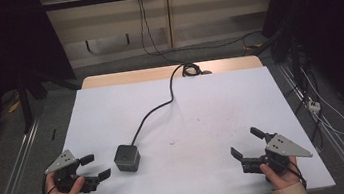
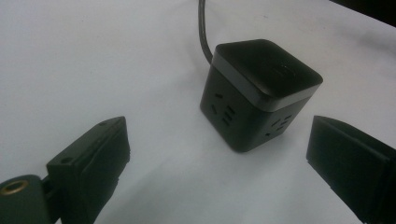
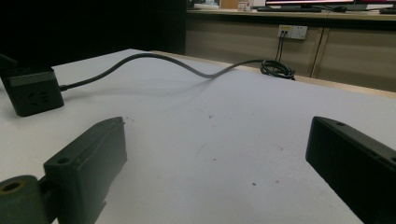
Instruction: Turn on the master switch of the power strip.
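Black cube-shaped power socket (image 1: 127,158) sits upright on the white table top (image 1: 201,108), at the person's near left, its flat lid facing up and outlet slots visible on its side faces in the left gripper view (image 2: 254,93). Dark cable (image 1: 154,110) leaves the cube's far side, curves across the white surface and ends in a coil at the table's far edge, where bare wood shows. Left gripper (image 1: 95,167) rests low at the near left corner, held in the left hand (image 1: 61,192), jaws spread wide and holding nothing; the cube lies just beside its tips, apart from them. In the left gripper view (image 2: 217,154) the cube stands ahead of the two jaws, nearer the right-hand one, with white table showing between cube and jaws. Right gripper (image 1: 246,142) rests at the near right, held in the right hand (image 1: 281,173), jaws likewise spread and empty, well apart from the cube. In the right gripper view (image 3: 217,154) the cube (image 3: 32,95) appears far off at the left edge, cable (image 3: 187,65) arcing away toward a wall socket (image 3: 293,31). Grey three-cornered plates top both grippers. Faint dark specks mark the white surface mid-table.
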The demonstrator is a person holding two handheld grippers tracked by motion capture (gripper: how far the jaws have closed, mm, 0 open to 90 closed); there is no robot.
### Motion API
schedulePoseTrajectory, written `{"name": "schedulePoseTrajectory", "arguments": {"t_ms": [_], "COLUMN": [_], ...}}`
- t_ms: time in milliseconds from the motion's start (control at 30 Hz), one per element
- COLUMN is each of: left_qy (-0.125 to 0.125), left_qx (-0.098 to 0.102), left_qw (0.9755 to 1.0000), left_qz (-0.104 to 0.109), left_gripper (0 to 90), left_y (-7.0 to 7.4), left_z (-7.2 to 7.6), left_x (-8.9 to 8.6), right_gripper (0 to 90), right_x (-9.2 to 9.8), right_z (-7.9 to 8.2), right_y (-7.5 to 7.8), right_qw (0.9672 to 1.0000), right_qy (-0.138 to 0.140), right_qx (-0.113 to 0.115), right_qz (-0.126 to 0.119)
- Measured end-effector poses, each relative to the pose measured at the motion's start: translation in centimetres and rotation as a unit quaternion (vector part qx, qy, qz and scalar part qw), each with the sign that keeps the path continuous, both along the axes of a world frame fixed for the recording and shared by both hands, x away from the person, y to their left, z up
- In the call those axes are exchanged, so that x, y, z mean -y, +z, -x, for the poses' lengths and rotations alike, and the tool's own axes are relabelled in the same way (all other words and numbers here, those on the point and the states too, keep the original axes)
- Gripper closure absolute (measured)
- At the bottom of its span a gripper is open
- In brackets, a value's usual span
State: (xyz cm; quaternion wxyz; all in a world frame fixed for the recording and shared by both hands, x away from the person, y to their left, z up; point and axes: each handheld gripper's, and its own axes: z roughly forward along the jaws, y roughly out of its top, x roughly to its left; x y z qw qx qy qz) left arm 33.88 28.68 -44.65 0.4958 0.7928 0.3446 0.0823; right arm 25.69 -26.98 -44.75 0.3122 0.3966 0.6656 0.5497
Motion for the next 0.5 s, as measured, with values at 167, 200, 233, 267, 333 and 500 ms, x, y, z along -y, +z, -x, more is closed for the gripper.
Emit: {"name": "schedulePoseTrajectory", "arguments": {"t_ms": [167,200,233,267,333,500], "left_qy": [-0.001,-0.002,-0.002,-0.002,-0.004,-0.006], "left_qx": [0.001,0.000,-0.001,0.000,0.000,-0.002], "left_qw": [1.0000,1.0000,1.0000,1.0000,1.0000,0.9999], "left_qz": [0.006,0.005,0.007,0.007,0.007,0.010], "left_gripper": [5.8,5.8,5.8,5.8,5.8,5.8], "left_y": [-0.02,0.00,0.01,0.02,0.03,0.01], "left_z": [-0.01,-0.01,-0.01,-0.03,-0.05,-0.15], "left_x": [0.04,0.05,0.09,0.13,0.21,0.40], "right_gripper": [5.0,4.9,5.0,4.9,4.9,4.9], "right_x": [0.03,0.04,0.05,0.06,0.07,0.11], "right_z": [-0.03,-0.04,-0.03,-0.04,-0.04,0.02], "right_y": [-0.03,-0.04,-0.04,-0.03,-0.04,-0.06], "right_qw": [1.0000,1.0000,1.0000,1.0000,1.0000,1.0000], "right_qy": [0.000,0.001,0.000,0.000,0.000,-0.001], "right_qx": [0.000,0.000,0.000,0.000,0.000,-0.001], "right_qz": [0.000,0.000,0.000,0.000,0.001,0.002]}}
